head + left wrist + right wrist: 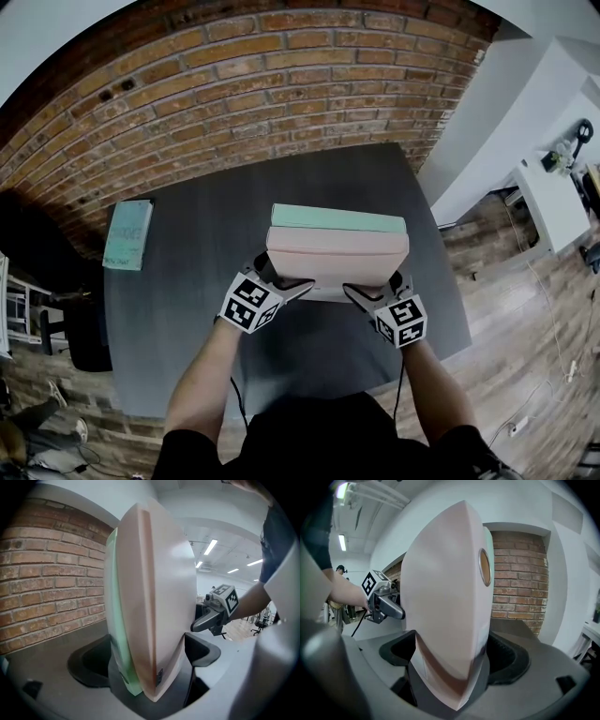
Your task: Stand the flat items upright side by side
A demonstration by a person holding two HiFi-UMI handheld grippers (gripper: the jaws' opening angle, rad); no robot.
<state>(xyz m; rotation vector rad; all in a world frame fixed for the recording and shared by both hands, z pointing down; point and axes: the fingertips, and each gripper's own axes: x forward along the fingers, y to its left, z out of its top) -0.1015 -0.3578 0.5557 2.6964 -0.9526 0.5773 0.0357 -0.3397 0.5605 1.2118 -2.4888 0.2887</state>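
From the head view, a pink box (337, 255) and a mint-green box (337, 218) stood on edge, face to face and touching, over the middle of a dark grey table (187, 309). The green one was on the far side, toward the brick wall (234, 84). The left gripper (281, 278) was at their left end and the right gripper (378, 286) at their right end. Whether the boxes rested on the tabletop or hung just above it could not be told. A flat teal item (128, 234) lay well apart near the table's left edge.

In the left gripper view, both boxes ran upright between the jaws – the green one (112, 620) against the left jaw, the pink one (159, 597) against the right – so the jaws were clamped wide on the pair. The other gripper (201, 623) showed at the far end.

In the right gripper view, the pink box (440, 611) filled the gap between the jaws, which pressed in from both sides. A sliver of green (488, 550) showed behind it, and a round hole (484, 567) in its end panel.
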